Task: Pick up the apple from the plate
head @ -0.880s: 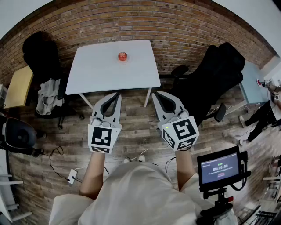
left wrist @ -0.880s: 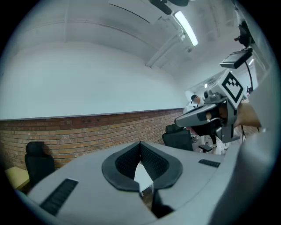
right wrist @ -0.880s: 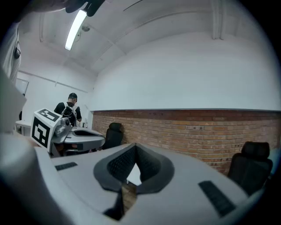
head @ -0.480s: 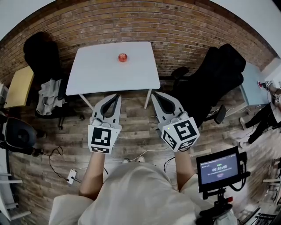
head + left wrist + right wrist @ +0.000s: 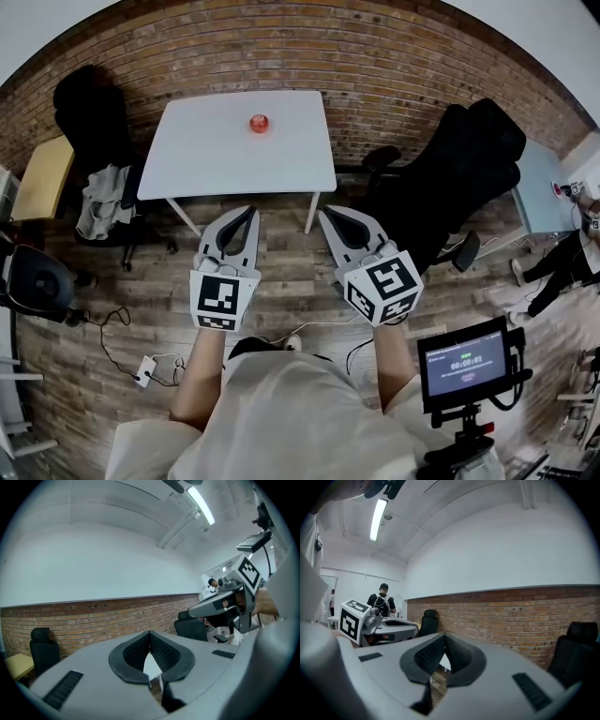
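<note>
Apple (image 5: 259, 123) unmoved, small, round, red

- We record a white table (image 5: 234, 159) standing on the wooden plank floor (image 5: 291, 272).
- We find a single red apple (image 5: 259, 123) on the table, toward its far edge.

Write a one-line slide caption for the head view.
Shut and empty, the left gripper and right gripper hang short of the white table bearing a red apple.
</note>
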`<action>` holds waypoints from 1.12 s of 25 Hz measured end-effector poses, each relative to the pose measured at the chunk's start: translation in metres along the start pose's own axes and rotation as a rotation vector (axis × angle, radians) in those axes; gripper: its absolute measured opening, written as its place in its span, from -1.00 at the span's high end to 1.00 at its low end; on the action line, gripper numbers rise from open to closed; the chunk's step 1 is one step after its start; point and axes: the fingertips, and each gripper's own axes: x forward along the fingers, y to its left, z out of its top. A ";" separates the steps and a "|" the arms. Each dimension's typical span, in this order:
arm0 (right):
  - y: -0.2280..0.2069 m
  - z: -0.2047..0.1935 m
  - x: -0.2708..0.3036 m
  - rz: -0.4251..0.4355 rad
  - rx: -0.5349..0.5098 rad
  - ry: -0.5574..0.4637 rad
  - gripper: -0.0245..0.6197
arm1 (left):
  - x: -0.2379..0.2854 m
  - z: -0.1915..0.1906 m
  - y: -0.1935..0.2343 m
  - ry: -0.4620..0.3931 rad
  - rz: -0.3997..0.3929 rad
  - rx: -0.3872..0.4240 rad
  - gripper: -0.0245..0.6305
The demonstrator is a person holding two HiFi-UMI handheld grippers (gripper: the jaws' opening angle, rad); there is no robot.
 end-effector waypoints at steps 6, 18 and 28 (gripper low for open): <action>-0.027 0.003 -0.014 0.030 0.031 0.030 0.91 | 0.014 0.012 -0.022 0.047 0.026 -0.018 0.91; -0.041 0.004 0.000 0.038 0.019 -0.004 0.91 | 0.035 0.007 -0.017 0.042 0.032 -0.012 0.91; -0.052 0.010 0.038 0.140 0.074 -0.038 0.91 | 0.076 -0.004 0.008 0.038 0.007 -0.013 0.91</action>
